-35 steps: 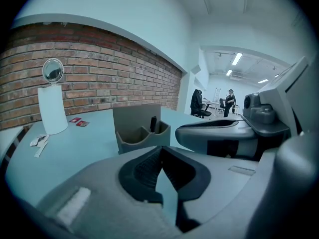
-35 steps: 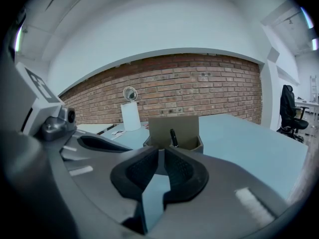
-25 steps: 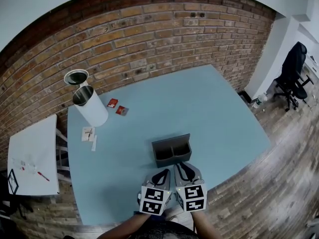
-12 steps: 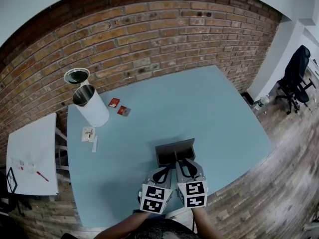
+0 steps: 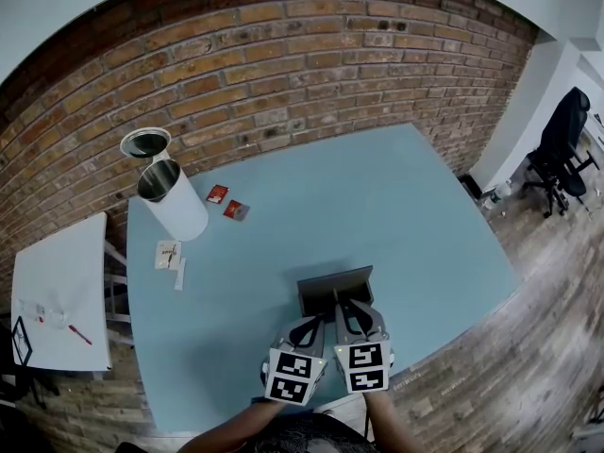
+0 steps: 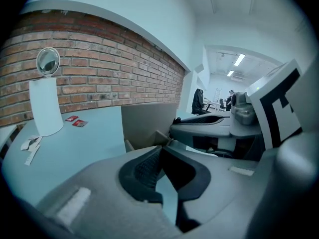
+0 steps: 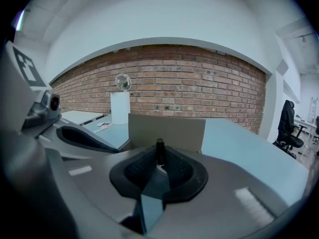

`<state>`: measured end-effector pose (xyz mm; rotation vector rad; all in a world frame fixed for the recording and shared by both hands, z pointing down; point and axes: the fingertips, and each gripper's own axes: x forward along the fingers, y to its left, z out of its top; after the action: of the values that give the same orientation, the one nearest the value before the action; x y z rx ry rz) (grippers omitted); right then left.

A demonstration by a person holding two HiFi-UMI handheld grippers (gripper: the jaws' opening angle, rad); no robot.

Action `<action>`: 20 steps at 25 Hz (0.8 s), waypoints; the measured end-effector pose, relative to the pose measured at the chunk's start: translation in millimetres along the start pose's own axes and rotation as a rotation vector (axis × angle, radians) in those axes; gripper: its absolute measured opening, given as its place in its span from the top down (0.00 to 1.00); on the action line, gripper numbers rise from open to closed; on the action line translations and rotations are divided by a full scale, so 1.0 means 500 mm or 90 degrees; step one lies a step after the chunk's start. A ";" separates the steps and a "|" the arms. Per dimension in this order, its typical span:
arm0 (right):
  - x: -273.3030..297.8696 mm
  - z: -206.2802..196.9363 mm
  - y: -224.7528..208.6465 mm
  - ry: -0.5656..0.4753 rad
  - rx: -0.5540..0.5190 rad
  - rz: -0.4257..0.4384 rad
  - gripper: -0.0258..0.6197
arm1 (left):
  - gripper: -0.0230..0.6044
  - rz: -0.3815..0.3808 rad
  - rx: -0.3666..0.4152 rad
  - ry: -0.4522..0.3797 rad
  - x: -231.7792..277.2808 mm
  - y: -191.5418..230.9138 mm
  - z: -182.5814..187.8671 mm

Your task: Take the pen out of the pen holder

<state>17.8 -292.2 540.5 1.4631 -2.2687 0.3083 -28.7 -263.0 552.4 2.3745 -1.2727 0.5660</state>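
A wide blue table (image 5: 425,206) is being viewed from above, with a brick wall (image 5: 283,74) running along its far edge. A tall white bin (image 5: 175,213) is being kept at the far left corner, well apart from the work. Near the front edge a grey pen holder (image 5: 336,285) is being approached by both tools side by side, its high back wall facing away from the person, probably so that the low open side is being offered to the jaws. The right gripper (image 7: 159,164) is being held at the holder's near edge with its pads pressed onto a black pen (image 7: 160,146), which is standing upright between them; whether its lower end is inside the holder cannot be told. The left gripper (image 6: 162,149) is being held just beside it, jaws brought together on nothing, apparently only waiting. Bare tabletop is lying to the right and beyond the holder, and open air above it, so a straight lift is judged to be unobstructed; the table's front edge is lying close behind the tools.
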 end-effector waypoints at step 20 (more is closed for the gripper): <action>-0.112 0.072 -0.008 -0.123 -0.036 -0.041 0.89 | 0.97 0.010 0.013 -0.037 -0.048 -0.032 0.025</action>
<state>33.5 -262.7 482.6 1.5939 -2.3520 0.0849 -25.0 -244.7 527.1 2.4155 -1.3182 0.5201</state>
